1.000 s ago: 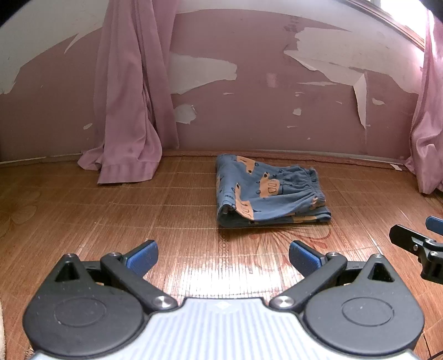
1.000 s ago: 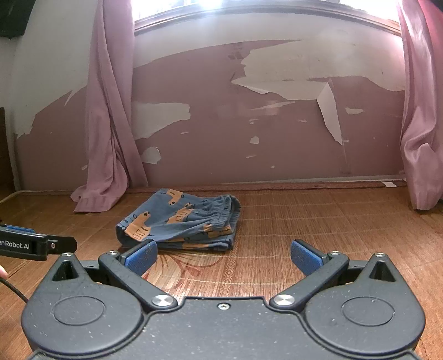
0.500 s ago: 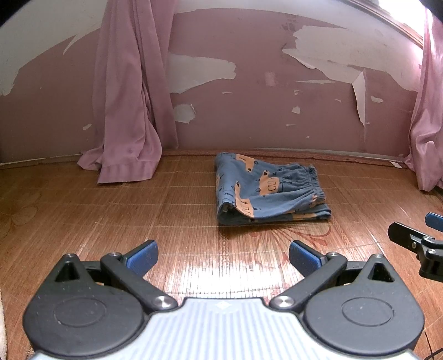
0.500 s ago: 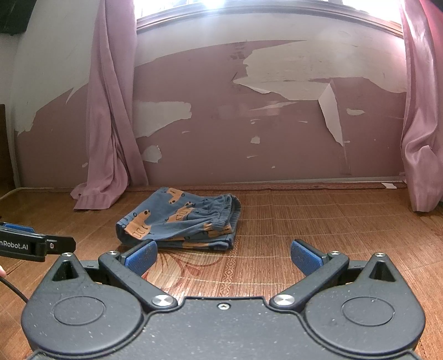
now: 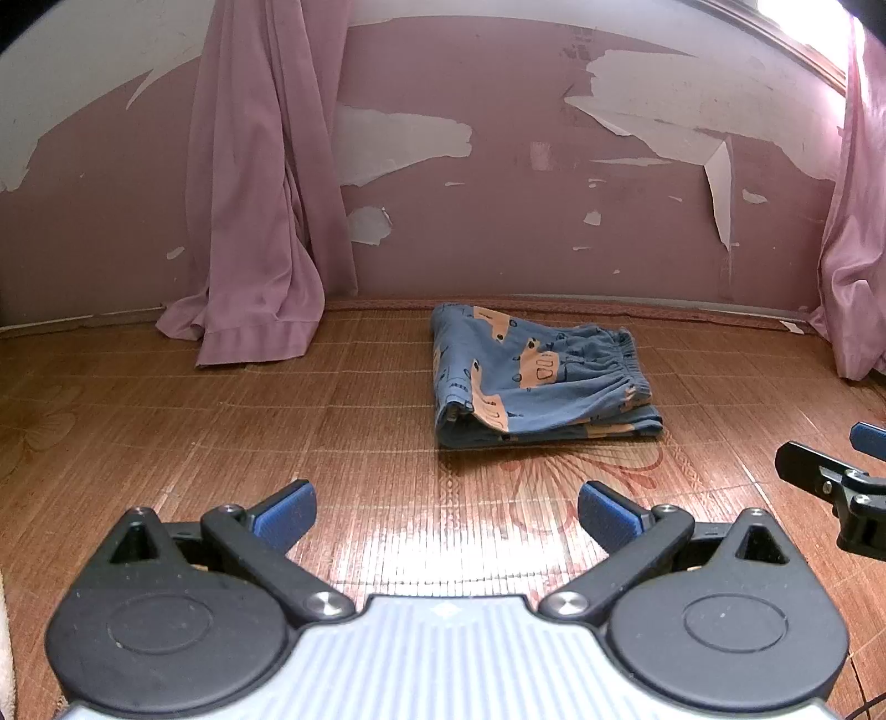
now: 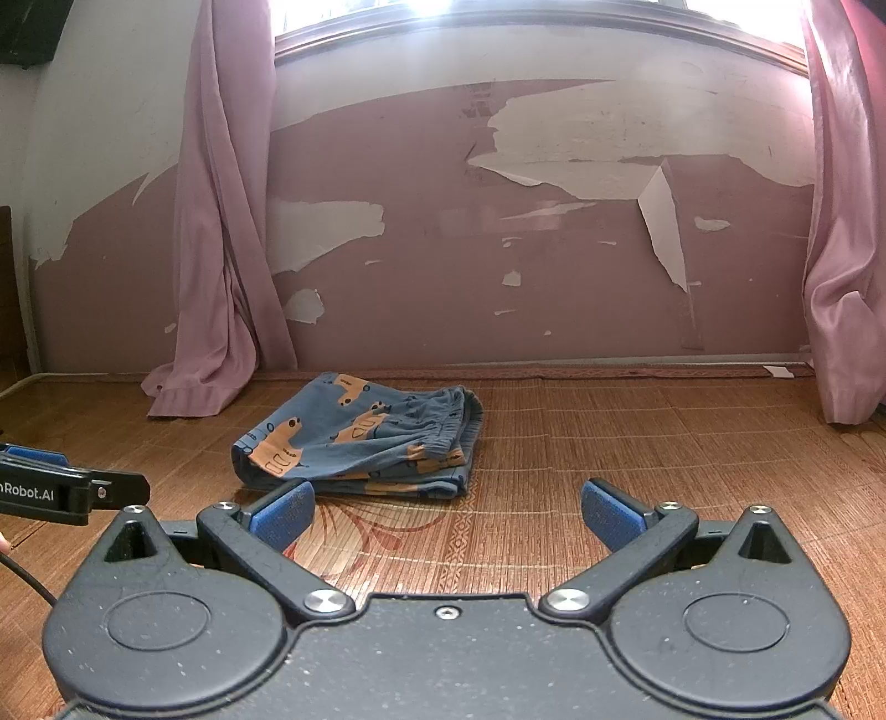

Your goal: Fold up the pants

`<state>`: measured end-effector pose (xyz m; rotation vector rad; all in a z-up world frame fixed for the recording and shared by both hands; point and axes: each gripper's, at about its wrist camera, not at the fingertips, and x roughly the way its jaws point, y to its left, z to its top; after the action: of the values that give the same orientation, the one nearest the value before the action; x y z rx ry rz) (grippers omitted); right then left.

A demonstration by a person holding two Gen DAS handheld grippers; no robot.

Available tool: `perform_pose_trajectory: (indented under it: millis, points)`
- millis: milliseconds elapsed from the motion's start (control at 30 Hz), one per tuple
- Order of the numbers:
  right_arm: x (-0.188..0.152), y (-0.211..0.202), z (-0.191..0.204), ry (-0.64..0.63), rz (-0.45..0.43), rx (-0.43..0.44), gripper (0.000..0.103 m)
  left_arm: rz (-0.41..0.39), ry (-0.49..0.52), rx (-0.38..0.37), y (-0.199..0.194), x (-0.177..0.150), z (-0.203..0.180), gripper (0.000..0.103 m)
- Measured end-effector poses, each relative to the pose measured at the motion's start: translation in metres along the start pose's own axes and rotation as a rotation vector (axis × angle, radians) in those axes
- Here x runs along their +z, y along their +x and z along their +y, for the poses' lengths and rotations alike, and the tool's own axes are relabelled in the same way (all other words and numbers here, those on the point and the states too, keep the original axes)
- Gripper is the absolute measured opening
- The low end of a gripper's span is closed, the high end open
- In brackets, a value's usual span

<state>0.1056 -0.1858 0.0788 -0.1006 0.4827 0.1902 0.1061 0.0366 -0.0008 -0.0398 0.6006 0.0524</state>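
Observation:
Blue pants (image 5: 537, 382) with orange car prints lie folded into a compact stack on the woven floor mat (image 5: 221, 432), near the back wall. In the right wrist view the same pants (image 6: 365, 443) sit left of centre, elastic waistband to the right. My left gripper (image 5: 446, 512) stands open, well short of the pants, nothing between its blue pads. My right gripper (image 6: 446, 507) is open too, empty, hovering in front of the pants. Each gripper shows at the edge of the other's view: the right gripper (image 5: 836, 476) and the left gripper (image 6: 66, 490).
A pink curtain (image 5: 255, 221) hangs at the left and pools on the mat; another curtain (image 5: 858, 249) hangs at the right. A wall with peeling paint (image 6: 554, 249) closes the back, under a bright window (image 6: 498, 11). A cable (image 6: 25, 579) trails at the left.
Both grippers have drifted slightly; the pants sit a little lower in the left view. The pants lie still and both grippers stay open.

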Motion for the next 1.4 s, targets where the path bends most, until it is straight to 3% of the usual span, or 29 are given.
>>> perform_pose_trajectory:
  millis: [1400]
  points:
    - [-0.0002,0.0027,-0.0016,-0.02,0.013,0.019,0.102,0.015,0.011,0.028,-0.0035,-0.002,-0.002,0.103]
